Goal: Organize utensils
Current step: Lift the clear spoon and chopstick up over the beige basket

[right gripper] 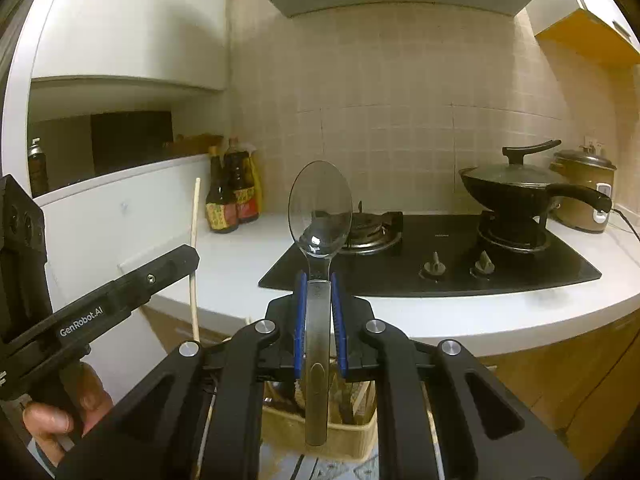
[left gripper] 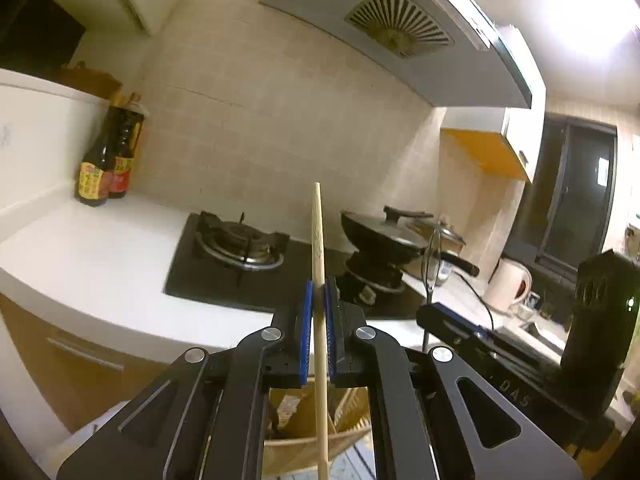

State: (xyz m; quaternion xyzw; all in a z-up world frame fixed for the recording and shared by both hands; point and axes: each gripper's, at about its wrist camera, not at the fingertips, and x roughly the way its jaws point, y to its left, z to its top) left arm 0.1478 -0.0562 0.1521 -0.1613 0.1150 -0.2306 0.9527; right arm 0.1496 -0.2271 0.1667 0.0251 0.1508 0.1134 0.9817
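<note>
White countertop (right gripper: 240,264) curves along a tiled kitchen wall, and a black gas hob (right gripper: 440,256) is set into it, with a lidded black pan (right gripper: 516,188) standing on the right burner and a rice cooker (right gripper: 584,196) just beside it. Dark sauce bottles (right gripper: 232,196) are grouped at the far left corner of the counter, and a range hood (left gripper: 400,28) is mounted above the hob. The left gripper (left gripper: 319,292) is seen pressed together on a wooden chopstick (left gripper: 319,240), which is held nearly upright between the blue pads, its tip raised above the fingers and its lower end passing down below them. The right gripper (right gripper: 319,284) is clamped on a metal spoon (right gripper: 320,208); the handle is pinched between the blue pads and the bowl is raised upright in front of the hob, with the handle end hanging below the jaws. Beneath both grippers a wooden utensil holder (right gripper: 320,428) can be made out, with further items standing in it, too hidden to be told apart. A hand (right gripper: 60,412) is seen gripping the left tool at the lower left of the right wrist view.
</note>
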